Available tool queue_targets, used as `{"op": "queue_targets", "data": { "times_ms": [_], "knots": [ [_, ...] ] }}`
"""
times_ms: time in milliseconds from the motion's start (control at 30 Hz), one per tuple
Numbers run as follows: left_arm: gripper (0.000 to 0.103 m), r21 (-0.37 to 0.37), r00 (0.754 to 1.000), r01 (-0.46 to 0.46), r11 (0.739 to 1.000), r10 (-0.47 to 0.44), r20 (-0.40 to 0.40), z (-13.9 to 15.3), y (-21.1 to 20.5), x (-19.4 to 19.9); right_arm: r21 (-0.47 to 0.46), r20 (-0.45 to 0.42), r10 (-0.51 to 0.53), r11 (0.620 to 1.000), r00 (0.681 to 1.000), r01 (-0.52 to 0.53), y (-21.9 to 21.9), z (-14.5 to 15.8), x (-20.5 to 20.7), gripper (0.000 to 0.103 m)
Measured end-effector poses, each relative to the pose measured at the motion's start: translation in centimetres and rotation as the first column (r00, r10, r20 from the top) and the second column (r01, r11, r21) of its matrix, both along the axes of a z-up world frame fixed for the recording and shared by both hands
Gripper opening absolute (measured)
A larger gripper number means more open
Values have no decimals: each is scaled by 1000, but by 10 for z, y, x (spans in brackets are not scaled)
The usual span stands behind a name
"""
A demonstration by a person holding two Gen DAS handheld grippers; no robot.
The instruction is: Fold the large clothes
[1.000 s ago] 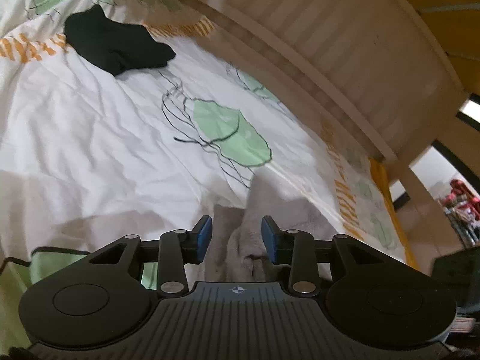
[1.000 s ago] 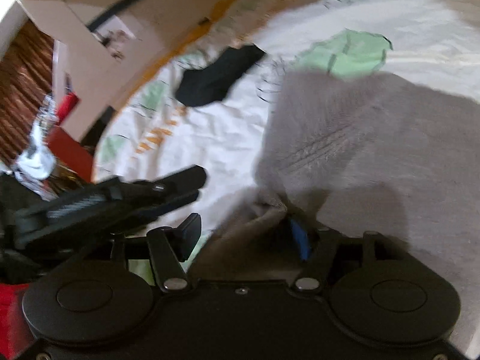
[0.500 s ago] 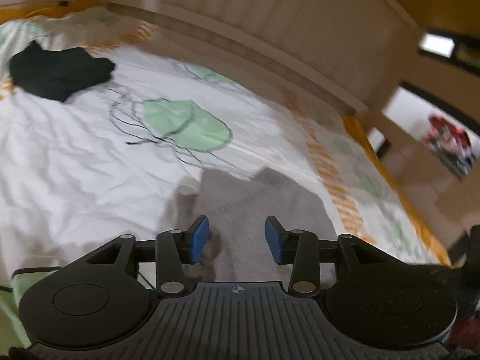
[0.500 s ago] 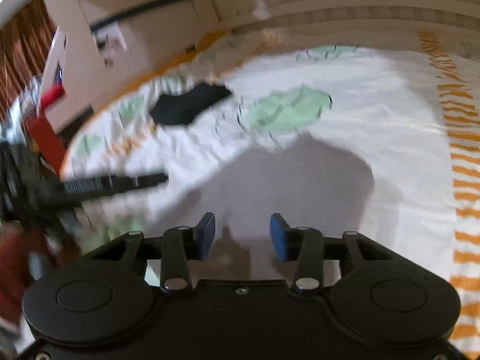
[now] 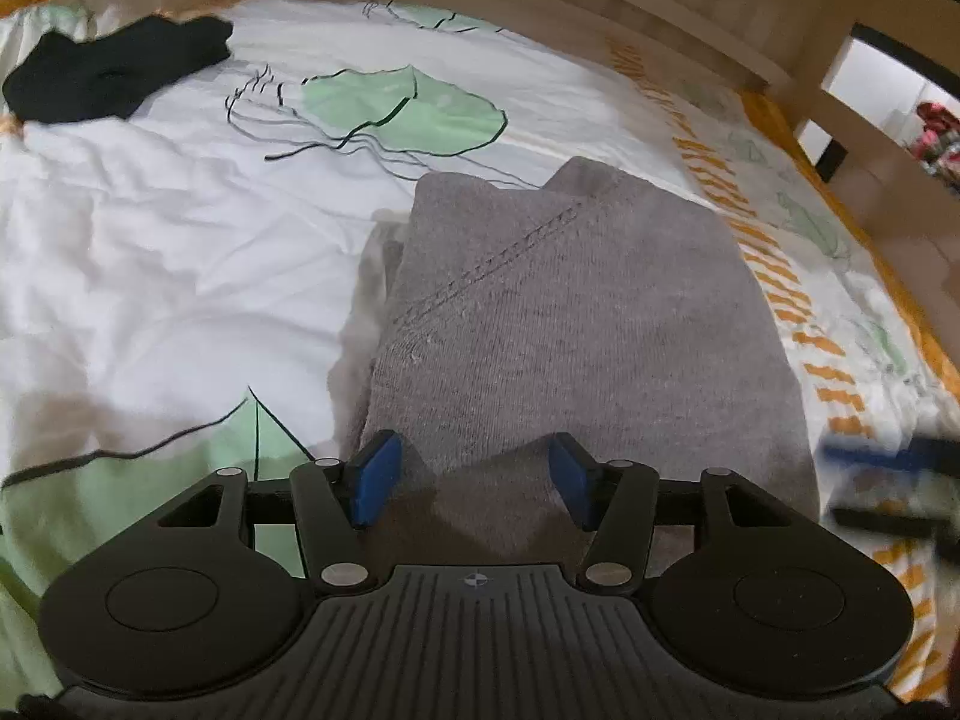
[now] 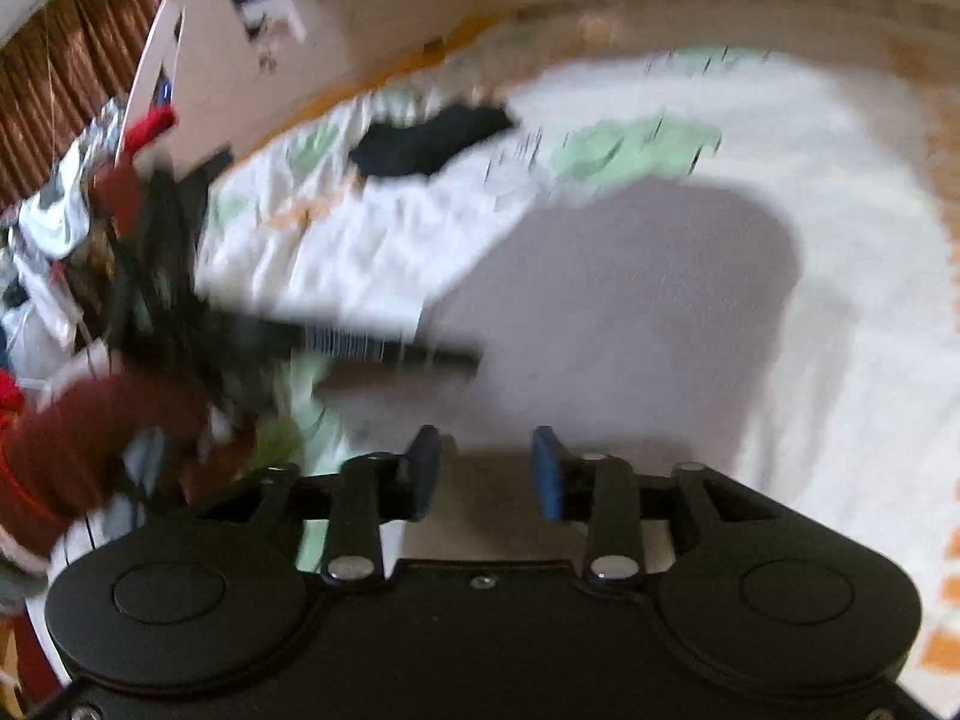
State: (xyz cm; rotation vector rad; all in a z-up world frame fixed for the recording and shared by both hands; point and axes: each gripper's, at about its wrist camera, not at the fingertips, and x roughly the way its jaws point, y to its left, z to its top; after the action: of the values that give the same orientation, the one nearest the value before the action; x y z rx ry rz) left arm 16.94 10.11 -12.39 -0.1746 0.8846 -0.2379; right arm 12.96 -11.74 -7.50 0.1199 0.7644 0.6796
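Left tongs point(image 5: 471, 477) stand part open, having just widened, over the near edge of the folded grey garment point(image 5: 576, 324) on the bed point(image 5: 150, 252); nothing gripped. Right tongs point(image 6: 486, 474), blurred, stand part open and empty above it. Risk: a pad dragging the near edge would undo the fold. Black garment point(image 5: 114, 75) lies far left.
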Motion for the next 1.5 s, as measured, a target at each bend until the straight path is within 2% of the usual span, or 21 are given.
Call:
{"op": "queue_targets", "data": {
  "times_ms": [33,67,233,367,533,800,1100,1167,1267,1300,1333,1367,1400,1433,1500],
  "knots": [
    [54,12,1000,6,1000,-6,3,0,-1,-1,15,24,-29,999,999,29,-5,6,5,59],
    [54,20,1000,8,1000,-9,4,-1,-2,-3,26,50,-58,998,997,57,-10,11,10,61],
    [54,6,1000,3,1000,-3,-2,-1,0,-2,-33,158,-168,984,973,175,-16,20,51,61],
    [54,1,1000,3,1000,-3,-3,0,0,-2,-111,171,-197,970,965,218,-2,2,88,61],
    [54,-11,1000,-2,1000,2,-7,-1,1,-1,-238,129,-186,948,974,212,19,-37,105,63],
    [54,-1,1000,-6,1000,6,-3,-1,-2,-2,-256,119,-200,940,973,225,19,-50,103,65],
    [56,-19,1000,-15,1000,15,-7,-1,0,-1,-332,214,-196,907,957,259,38,-53,94,65],
    [58,-34,1000,-17,999,17,2,0,1,-1,-360,246,-187,893,951,269,43,-53,90,65],
    [61,-116,998,-19,993,26,53,6,10,-6,-405,304,-159,871,939,279,52,-49,82,64],
    [62,-144,996,-25,989,36,76,9,14,-9,-405,310,-158,870,938,280,50,-45,80,65],
    [68,-163,994,-37,986,54,100,13,19,-11,-389,303,-171,876,938,286,46,-40,79,72],
    [72,-174,990,-55,983,77,122,16,22,-13,-361,284,-188,887,940,287,40,-36,79,84],
    [78,-180,986,-74,981,99,137,18,26,-14,-309,252,-210,908,945,284,29,-31,78,90],
    [79,-189,982,-92,978,121,147,20,30,-14,-244,219,-230,928,948,281,17,-26,77,95],
    [79,-207,982,-112,972,140,126,22,34,-11,-147,170,-269,944,948,294,-6,-20,74,95]
  ]
}}
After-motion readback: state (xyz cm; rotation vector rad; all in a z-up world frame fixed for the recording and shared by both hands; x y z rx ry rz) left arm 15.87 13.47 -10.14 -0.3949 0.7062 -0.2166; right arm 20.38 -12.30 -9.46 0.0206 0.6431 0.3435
